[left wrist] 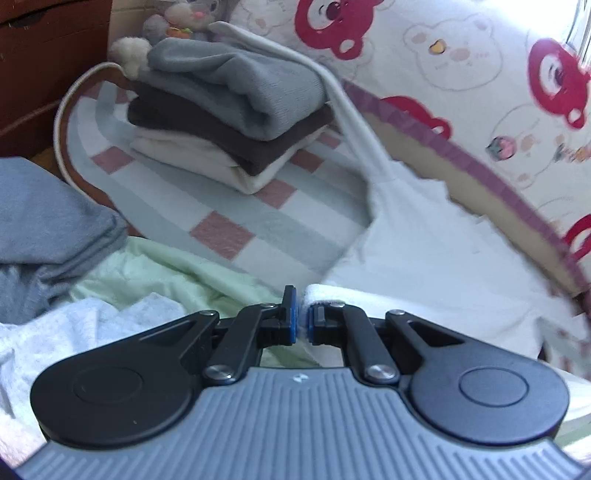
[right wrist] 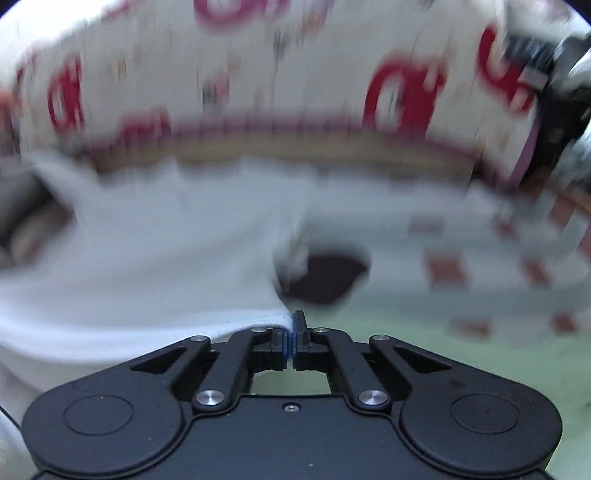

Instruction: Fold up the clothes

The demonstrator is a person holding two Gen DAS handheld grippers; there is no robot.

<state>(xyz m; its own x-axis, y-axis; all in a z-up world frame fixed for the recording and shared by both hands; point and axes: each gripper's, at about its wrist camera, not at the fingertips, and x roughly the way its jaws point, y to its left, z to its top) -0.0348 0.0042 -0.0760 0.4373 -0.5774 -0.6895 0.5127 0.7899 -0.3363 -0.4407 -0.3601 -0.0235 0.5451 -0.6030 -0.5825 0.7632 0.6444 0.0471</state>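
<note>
On the bed, a checked blanket of pale grey-green, white and dusty-pink squares carries a neat stack of folded clothes: a grey fleece piece on top, a dark brown one under it, a cream one at the bottom. No basket or box shows clearly in either view; the stack simply rests on the blanket. Behind it stand soft plush toys, and along the far side runs a cream quilt printed with red and white bears, edged in purple and tan.

The white cotton garment lies spread between the two grippers, in front of the bear quilt. Its long axis runs roughly across the bed from one gripper to the other, and one long narrow sleeve stretches away from the body toward the stack, its end draped over the grey fleece piece.

The left gripper has its blue-padded fingers pressed nearly together, pinching a thick hemmed edge of the white garment. The right gripper is also pressed together, with the garment's hem caught at its fingertips on the left side; the right wrist view is heavily blurred.

Near the left gripper lie a pale green cloth, a loosely folded blue-grey garment and a white speckled fabric.
</note>
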